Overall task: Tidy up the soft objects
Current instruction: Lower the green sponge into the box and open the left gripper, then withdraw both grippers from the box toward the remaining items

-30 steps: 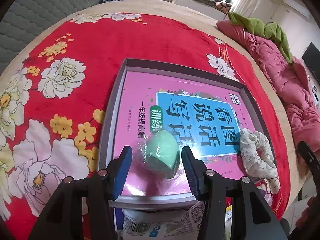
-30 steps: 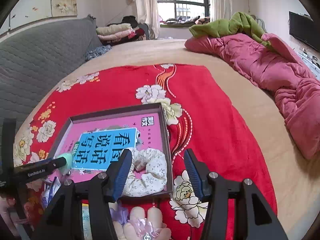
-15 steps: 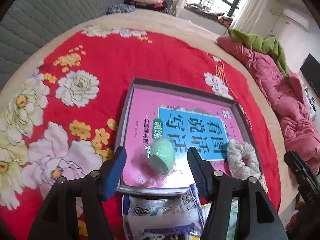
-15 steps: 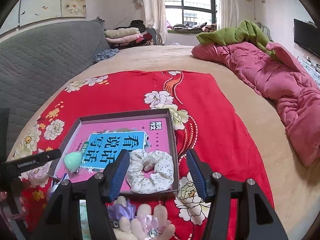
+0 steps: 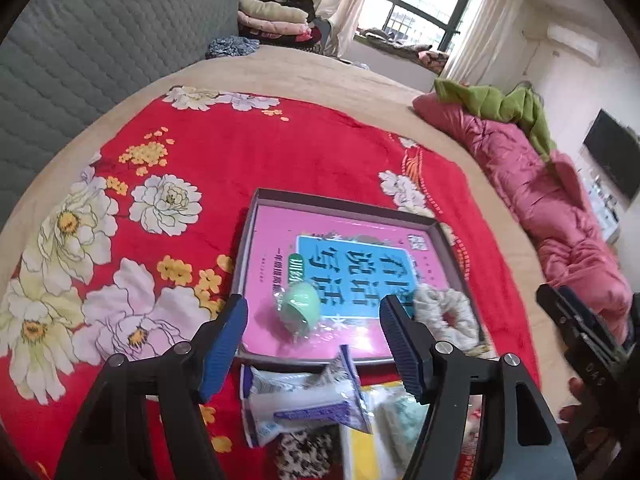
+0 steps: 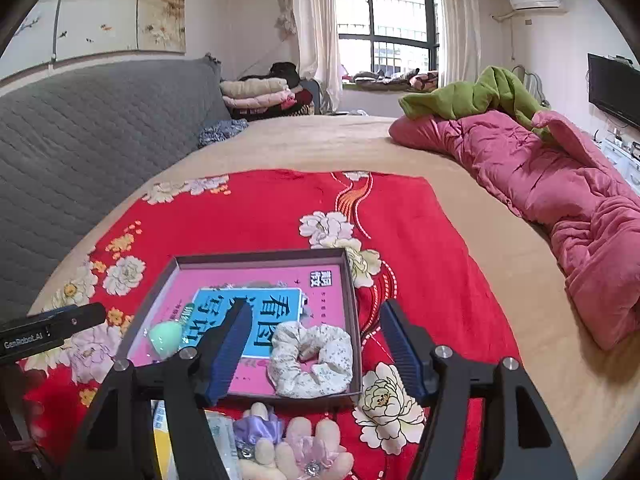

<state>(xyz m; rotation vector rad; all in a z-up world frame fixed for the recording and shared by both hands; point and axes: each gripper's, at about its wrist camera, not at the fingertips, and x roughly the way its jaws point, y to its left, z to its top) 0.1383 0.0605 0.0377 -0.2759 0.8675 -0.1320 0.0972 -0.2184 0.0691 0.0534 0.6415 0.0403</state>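
A shallow grey box (image 5: pixel 245 240) lined with a pink book lies on the red floral blanket; it also shows in the right wrist view (image 6: pixel 264 258). Inside lie a mint green sponge egg in clear wrap (image 5: pixel 301 309) (image 6: pixel 165 338) and a white floral scrunchie (image 5: pixel 444 314) (image 6: pixel 310 358). My left gripper (image 5: pixel 314 334) is open and empty, above the box's near edge, behind the egg. My right gripper (image 6: pixel 314 344) is open and empty, hovering over the scrunchie.
Near the box's front edge lie a white and purple packet (image 5: pixel 300 404), a leopard-print item (image 5: pixel 304 450), a yellow pack (image 5: pixel 362 432), and plush pieces with purple flowers (image 6: pixel 288 446). A pink quilt (image 6: pixel 560 184) and green cloth (image 6: pixel 472 98) lie at right. A grey headboard (image 6: pixel 100 128) stands at left.
My left gripper has let go of the green egg, opened wide and drawn back and up from the box. My right gripper has also pulled back a little.
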